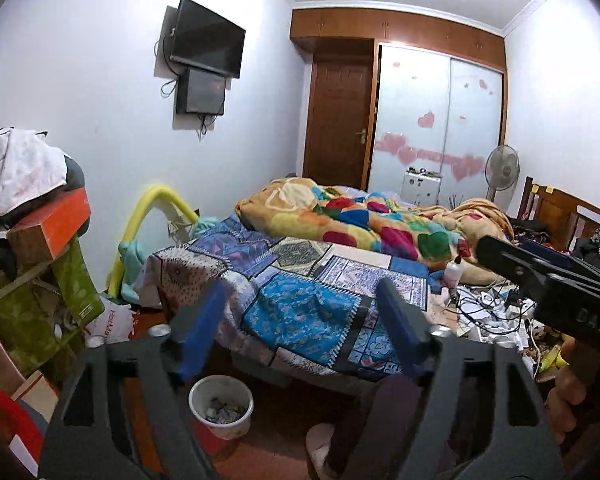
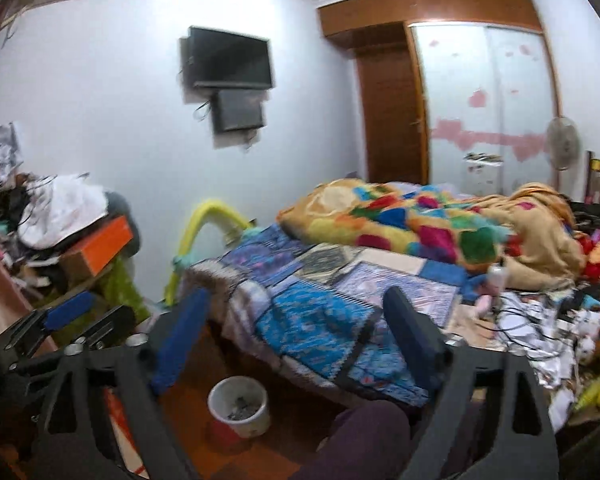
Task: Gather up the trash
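A white trash bin (image 1: pixel 221 405) with crumpled scraps inside stands on the floor at the foot of the bed; it also shows in the right wrist view (image 2: pixel 239 405). Paper scraps, wrappers and tangled cables (image 1: pixel 496 312) litter the near right side of the bed, also in the right wrist view (image 2: pixel 540 328). My left gripper (image 1: pixel 300 312) is open and empty, held above the bin and bed edge. My right gripper (image 2: pixel 296 320) is open and empty too; its body shows at the right of the left wrist view (image 1: pixel 548 284).
The bed (image 1: pixel 308 280) carries a patchwork cover and a colourful blanket (image 1: pixel 364 220). A pile of boxes and clothes (image 1: pixel 40 240) stands at the left. A white bottle (image 1: pixel 454 270) stands on the bed. A fan (image 1: pixel 501 170), wardrobe and door are at the back.
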